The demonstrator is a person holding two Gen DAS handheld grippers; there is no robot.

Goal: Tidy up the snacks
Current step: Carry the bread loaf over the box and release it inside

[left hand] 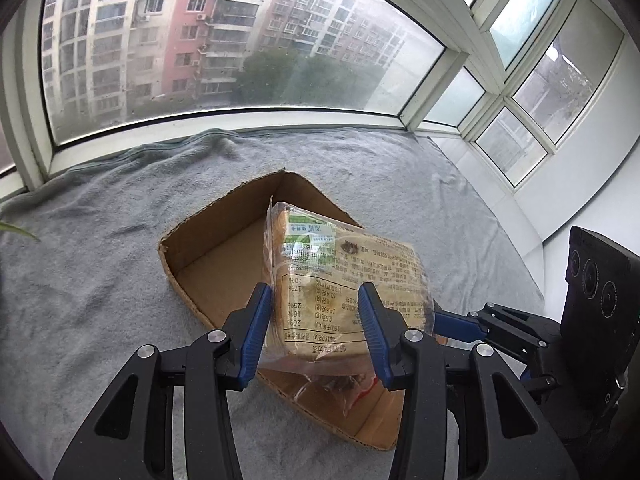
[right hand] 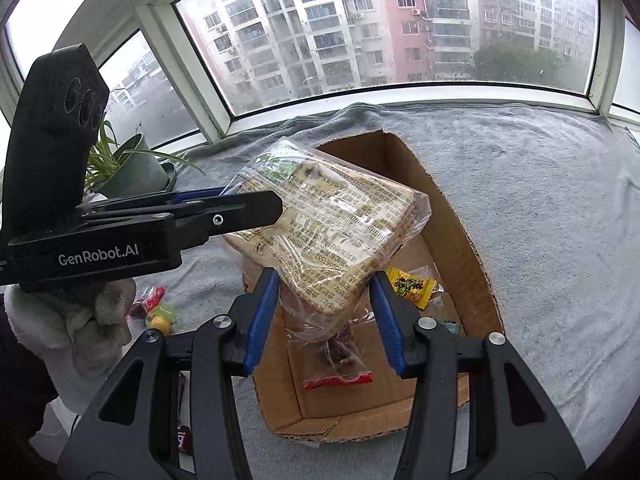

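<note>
Right wrist view: both grippers' fingers [right hand: 260,304] clamp a clear-wrapped, text-printed bread pack [right hand: 332,216] above the cardboard box [right hand: 460,216].

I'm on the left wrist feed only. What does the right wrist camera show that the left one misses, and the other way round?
Only the left wrist view shows the cardboard box's bare far end and the windows round the right corner.

Only the right wrist view shows the yellow snack packet and red-edged packet in the box, loose snacks on the blanket, the potted plant and the gloved hand.

Both show the bread bag, gripped by the left gripper and right gripper over the box, and the grey blanket.
</note>
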